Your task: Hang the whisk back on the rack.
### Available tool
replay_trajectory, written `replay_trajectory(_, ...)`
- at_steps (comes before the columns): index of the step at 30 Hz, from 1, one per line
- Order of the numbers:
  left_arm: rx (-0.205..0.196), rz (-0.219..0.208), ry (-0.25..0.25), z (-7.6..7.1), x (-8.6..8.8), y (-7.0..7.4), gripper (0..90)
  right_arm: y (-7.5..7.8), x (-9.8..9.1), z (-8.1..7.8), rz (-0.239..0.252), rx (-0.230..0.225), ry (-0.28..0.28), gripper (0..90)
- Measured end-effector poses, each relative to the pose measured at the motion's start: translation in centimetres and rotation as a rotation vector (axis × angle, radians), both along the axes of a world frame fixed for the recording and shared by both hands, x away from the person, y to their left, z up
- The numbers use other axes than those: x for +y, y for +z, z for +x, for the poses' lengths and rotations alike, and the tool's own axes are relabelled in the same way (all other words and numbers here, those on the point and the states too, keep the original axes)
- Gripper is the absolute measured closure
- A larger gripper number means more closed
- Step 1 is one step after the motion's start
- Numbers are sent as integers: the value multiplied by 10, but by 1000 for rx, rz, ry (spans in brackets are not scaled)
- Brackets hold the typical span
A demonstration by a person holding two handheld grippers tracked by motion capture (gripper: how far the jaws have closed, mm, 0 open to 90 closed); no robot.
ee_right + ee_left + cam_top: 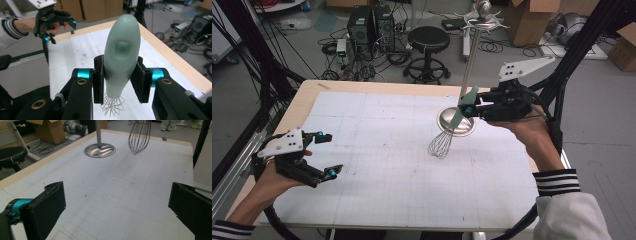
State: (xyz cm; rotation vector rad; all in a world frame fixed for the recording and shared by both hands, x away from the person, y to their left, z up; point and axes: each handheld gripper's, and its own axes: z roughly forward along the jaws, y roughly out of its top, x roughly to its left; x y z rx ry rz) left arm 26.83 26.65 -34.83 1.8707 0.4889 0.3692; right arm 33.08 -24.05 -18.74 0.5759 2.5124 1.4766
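The right gripper (pixel 117 83) has its fingers (pixel 99 80) clamped on the pale green handle of a whisk (pixel 442 144), held off the table (pixel 377 210) near its right far corner, wires down, beside a steel stand (pixel 455 122). Probably it should hang there; keep it steady and vertical. The left gripper (pixel 326 154) waits with fingers apart. No readable writing.

At centre frame, the right claw (pixel 120 82) clamps the pale green handle of a whisk (pixel 121 55), its wire loops hanging below over the white bench (pixel 75 55). At upper left, the left claw (pixel 61 28) stands open.
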Motion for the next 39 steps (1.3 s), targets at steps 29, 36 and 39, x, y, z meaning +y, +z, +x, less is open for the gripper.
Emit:
replay_trajectory(29, 3, -19, 9, 1, 14, -39, 17, 33, -32, 33, -45, 29, -222, 664)
replay_trajectory(36, 1, 1, 5, 1, 16, -40, 17, 37, -33, 44, -56, 40, -257, 664)
replay_trajectory(39, 4, -1, 14, 1, 17, -41, 17, 42, -33, 47, -63, 40, -264, 664)
